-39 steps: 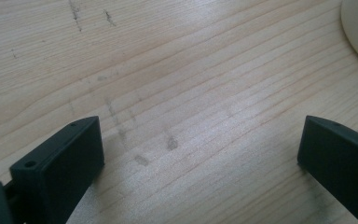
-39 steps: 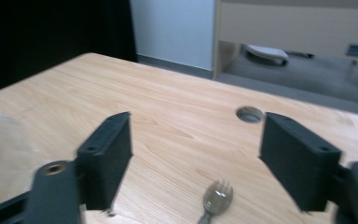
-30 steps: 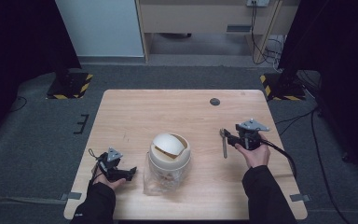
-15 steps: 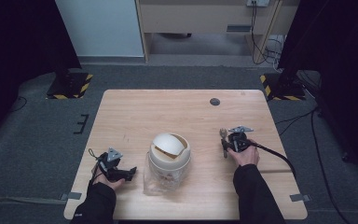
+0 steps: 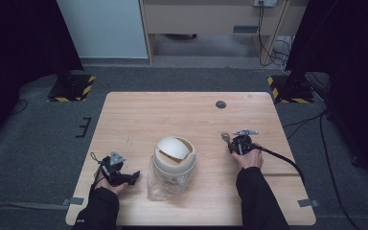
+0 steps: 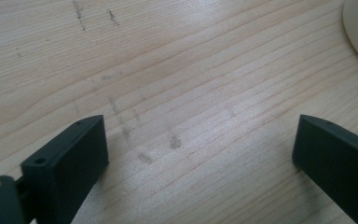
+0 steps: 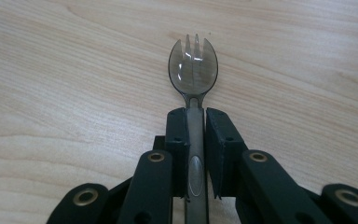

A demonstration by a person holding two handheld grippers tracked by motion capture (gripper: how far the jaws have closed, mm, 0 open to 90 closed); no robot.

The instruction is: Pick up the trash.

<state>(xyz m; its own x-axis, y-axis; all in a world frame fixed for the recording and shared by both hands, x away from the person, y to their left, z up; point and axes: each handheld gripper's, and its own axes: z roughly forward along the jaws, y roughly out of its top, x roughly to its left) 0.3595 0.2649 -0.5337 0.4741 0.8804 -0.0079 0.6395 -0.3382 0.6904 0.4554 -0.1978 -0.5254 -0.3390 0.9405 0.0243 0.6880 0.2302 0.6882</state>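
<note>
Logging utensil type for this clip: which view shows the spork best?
The right gripper view: the translucent spork sits close up, tines and bowl clear, handle clamped in the right tool. The high view shows it as a small sliver by the right hand.

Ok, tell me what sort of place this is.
Probably a lab or recording studio: a lone wooden table on grey carpet, black curtains at both sides, and hazard-striped stand bases beside it.

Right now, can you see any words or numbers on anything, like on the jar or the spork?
There is no text I can read anywhere.
The jar and its cream lid: no label shows.
The clear spork in the right gripper: no writing shows.
The left gripper and the table: no words or numbers.
</note>
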